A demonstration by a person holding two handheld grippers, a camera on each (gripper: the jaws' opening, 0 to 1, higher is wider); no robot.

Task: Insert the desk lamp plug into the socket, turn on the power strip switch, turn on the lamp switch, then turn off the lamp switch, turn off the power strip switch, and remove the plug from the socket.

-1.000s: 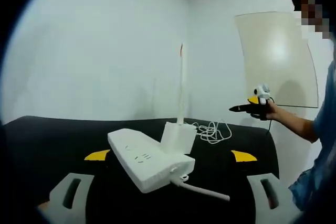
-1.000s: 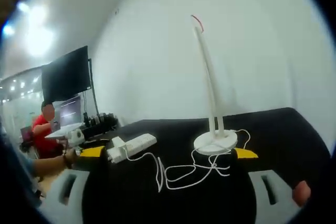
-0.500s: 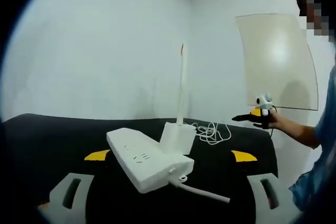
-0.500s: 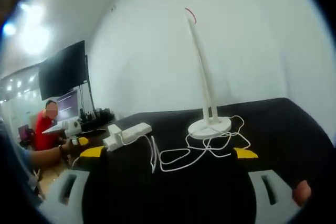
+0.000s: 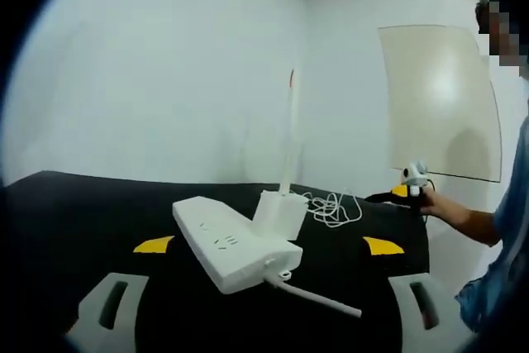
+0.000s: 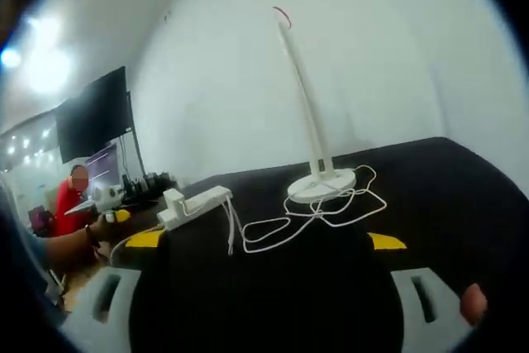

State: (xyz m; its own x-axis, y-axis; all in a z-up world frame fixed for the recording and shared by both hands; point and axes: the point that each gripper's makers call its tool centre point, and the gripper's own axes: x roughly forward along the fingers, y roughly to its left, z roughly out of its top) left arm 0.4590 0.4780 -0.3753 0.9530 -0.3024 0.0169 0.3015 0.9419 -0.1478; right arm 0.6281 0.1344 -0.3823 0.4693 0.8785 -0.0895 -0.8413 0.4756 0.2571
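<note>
A white power strip [image 5: 234, 245] lies on the black table [image 5: 74, 221], its cord [image 5: 318, 301] leaving the near end. A white block-shaped plug [image 5: 279, 214] stands at its far side; whether it is seated I cannot tell. Behind rises the thin white desk lamp [image 5: 288, 134], with a coiled cord [image 5: 335, 207] beside it. My left gripper [image 5: 267, 245] stands open just short of the strip. A hand holds my right gripper [image 5: 407, 194] at the table's right edge. In the right gripper view, the right gripper [image 6: 264, 240] is open, facing the lamp [image 6: 307, 113], cord [image 6: 297, 219] and strip [image 6: 198, 201].
A pale board [image 5: 438, 97] leans on the right wall. A person's arm in a blue sleeve [image 5: 506, 229] is at the right. In the right gripper view, a dark monitor [image 6: 95, 117] and a seated person in red [image 6: 58, 208] are beyond the table's left end.
The right gripper has sunk lower and moved away toward the table's right edge. Its view has swung, so lamp and strip sit further left. The left gripper has barely moved.
</note>
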